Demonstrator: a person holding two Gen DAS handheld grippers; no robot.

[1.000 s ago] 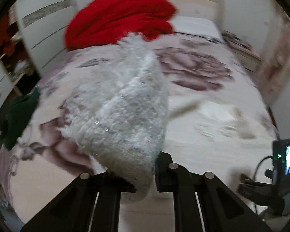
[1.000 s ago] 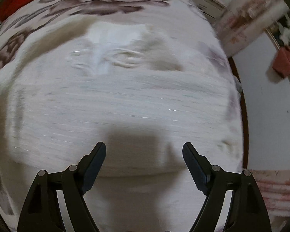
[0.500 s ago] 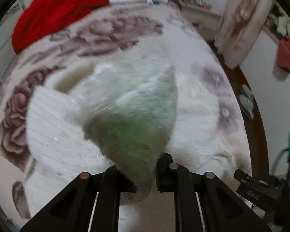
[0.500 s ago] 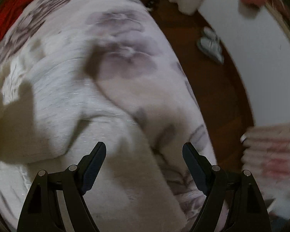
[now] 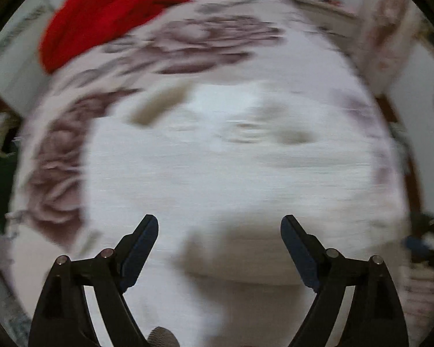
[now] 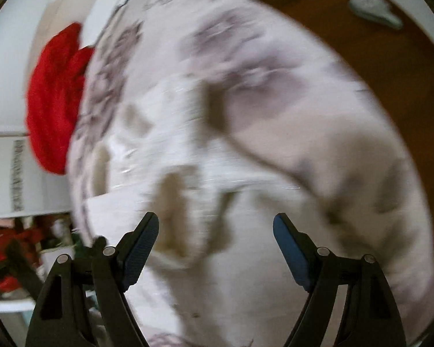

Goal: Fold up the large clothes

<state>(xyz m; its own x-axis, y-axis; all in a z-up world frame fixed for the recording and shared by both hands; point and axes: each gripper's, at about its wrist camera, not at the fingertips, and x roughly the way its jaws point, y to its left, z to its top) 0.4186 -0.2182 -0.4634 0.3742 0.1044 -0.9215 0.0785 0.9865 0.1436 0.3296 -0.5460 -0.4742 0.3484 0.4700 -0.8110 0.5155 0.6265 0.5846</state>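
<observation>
Nearest the left wrist camera, the left gripper (image 5: 219,227) had its two black fingers with dark blue pads spread wide, and nothing lay between them. Just beyond the fingertips lay the white fluffy knitted garment (image 5: 231,173), spread across the near part of the bed, with a grey shadow falling on its closest edge. The picture was smeared by motion, so the folds and the garment's outline could not be made out clearly. Under and around it stretched the pale pink bedspread printed with large mauve roses (image 5: 205,37), which reached to the far end of the bed. There, at the upper left, sat a heap of bright red cloth (image 5: 107,14).

From the right wrist camera, the right gripper (image 6: 216,225) was likewise wide apart and held nothing. Ahead of its fingers the white garment (image 6: 170,133) lay rumpled on the bedspread (image 6: 318,121), with darker creases showing in it; blur hid the detail. The red heap (image 6: 55,101) sat well beyond, at the left of this view, against a white wall. To the upper right, past the edge of the bed, the brown wooden floor (image 6: 361,29) showed, with a pair of pale slippers (image 6: 373,3) on it.
</observation>
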